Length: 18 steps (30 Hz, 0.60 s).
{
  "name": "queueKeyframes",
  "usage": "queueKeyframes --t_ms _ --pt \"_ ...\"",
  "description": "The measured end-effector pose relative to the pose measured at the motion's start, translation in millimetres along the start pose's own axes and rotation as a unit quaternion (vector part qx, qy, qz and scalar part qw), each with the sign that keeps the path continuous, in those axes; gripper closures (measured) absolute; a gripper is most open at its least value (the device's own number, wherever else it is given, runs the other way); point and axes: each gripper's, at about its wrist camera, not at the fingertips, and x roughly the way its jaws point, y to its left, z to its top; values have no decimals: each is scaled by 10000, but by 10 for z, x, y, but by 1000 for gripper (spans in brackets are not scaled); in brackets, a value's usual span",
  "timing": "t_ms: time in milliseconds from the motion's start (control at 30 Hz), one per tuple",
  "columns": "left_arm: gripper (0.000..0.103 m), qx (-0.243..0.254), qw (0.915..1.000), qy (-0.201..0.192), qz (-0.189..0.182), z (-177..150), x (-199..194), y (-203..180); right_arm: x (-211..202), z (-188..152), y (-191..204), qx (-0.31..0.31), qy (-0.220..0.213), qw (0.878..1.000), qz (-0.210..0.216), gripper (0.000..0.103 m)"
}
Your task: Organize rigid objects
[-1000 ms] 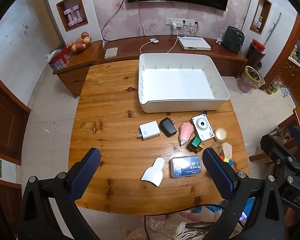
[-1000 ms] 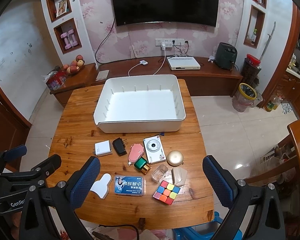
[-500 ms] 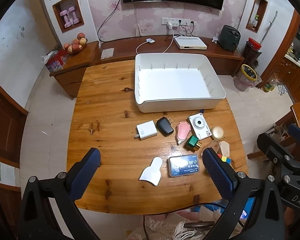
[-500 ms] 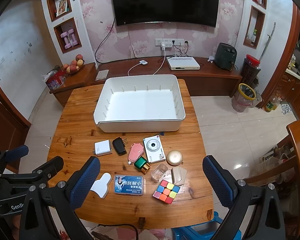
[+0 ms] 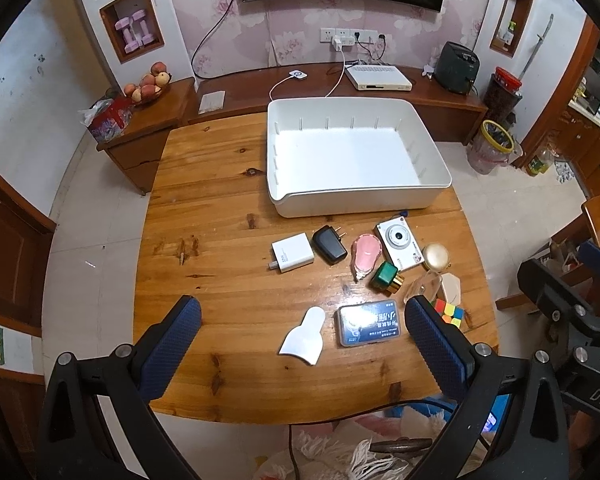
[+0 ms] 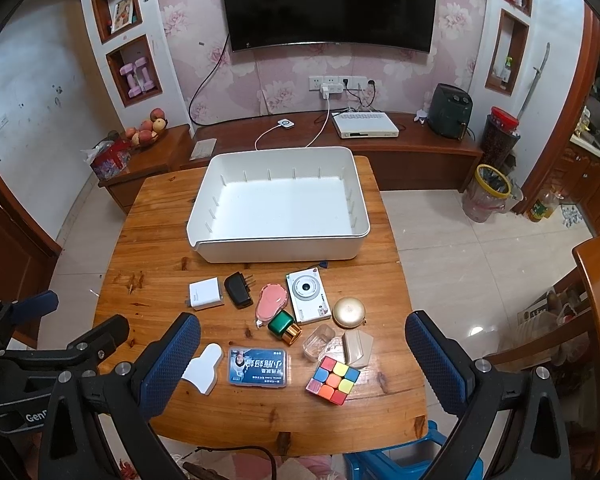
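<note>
we hold our left gripper (image 5: 302, 334) and our right gripper (image 6: 302, 342) wide apart, with nothing in them, above the near edge of the wooden table (image 6: 156, 248). the big white bin (image 6: 278, 208) sits at the far side. just in front of the bin lie a white camera (image 6: 309, 296), a black plug (image 6: 238, 290) and a white charger (image 6: 205, 294). nearer to us than the camera are a colour cube (image 6: 333, 374) and a blue box (image 6: 258, 367).
</note>
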Motion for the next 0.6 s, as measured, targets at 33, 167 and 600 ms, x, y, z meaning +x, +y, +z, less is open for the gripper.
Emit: queueKeyframes --t_ms 33,167,600 --pt "1 -1 10000 13 -8 0 4 1 1 0 1 -2 2 10000 -1 1" --pt "2 -13 10000 13 -15 -2 8 6 4 -4 2 3 11 10000 -1 1" --pt "1 -32 10000 72 -33 -8 30 10 40 -60 -8 52 115 9999 9 1"
